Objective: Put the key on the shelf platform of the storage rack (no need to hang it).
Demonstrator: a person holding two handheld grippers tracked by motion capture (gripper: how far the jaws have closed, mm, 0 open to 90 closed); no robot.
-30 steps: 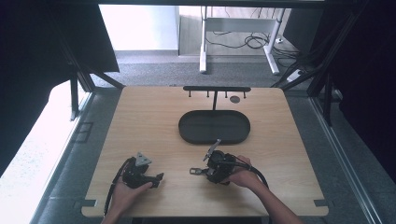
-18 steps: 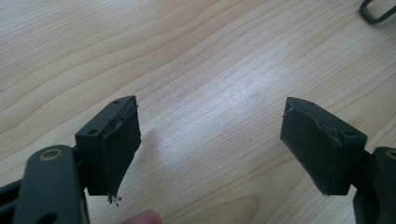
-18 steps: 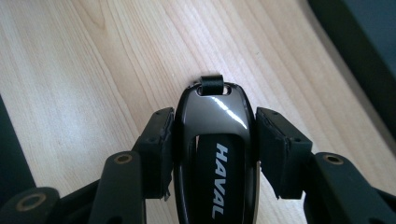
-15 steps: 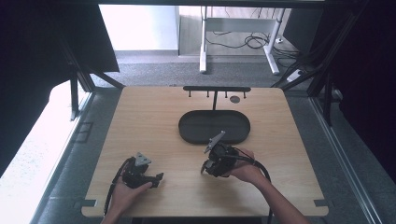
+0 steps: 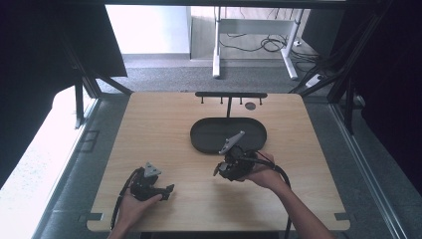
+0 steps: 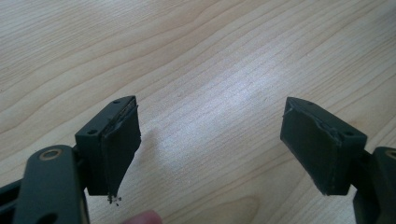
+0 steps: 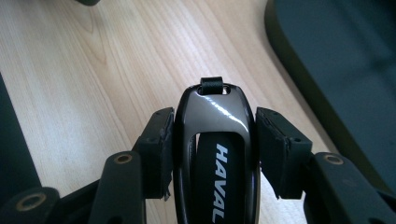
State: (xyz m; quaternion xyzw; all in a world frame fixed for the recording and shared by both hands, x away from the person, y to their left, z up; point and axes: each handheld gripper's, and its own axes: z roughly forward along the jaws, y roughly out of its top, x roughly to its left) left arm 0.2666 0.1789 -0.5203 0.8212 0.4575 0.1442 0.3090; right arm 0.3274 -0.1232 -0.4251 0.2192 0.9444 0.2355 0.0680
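A glossy black car key fob (image 7: 215, 140) marked HAVAL sits between the jaws of my right gripper (image 7: 214, 140), which is shut on its sides; a small strap loop (image 7: 211, 84) tops it. From above, the right gripper (image 5: 234, 167) hovers at the near edge of the black oval tray (image 5: 204, 137), tilted. My left gripper (image 5: 166, 190) rests low at the front left of the wooden table (image 5: 159, 129). Its own view has the left gripper (image 6: 210, 149) open wide over bare wood, with nothing between its pads (image 6: 116, 149).
A black rack with small hooks (image 5: 230, 94) stands behind the tray on a thin post. A small dark disc (image 5: 250, 105) lies by it. Cables trail from both grippers toward the table's front edge. Dark frame struts flank the table.
My right gripper has risen and tilted, moving a little right and toward the tray with the key fob in it. The left gripper has stayed put.
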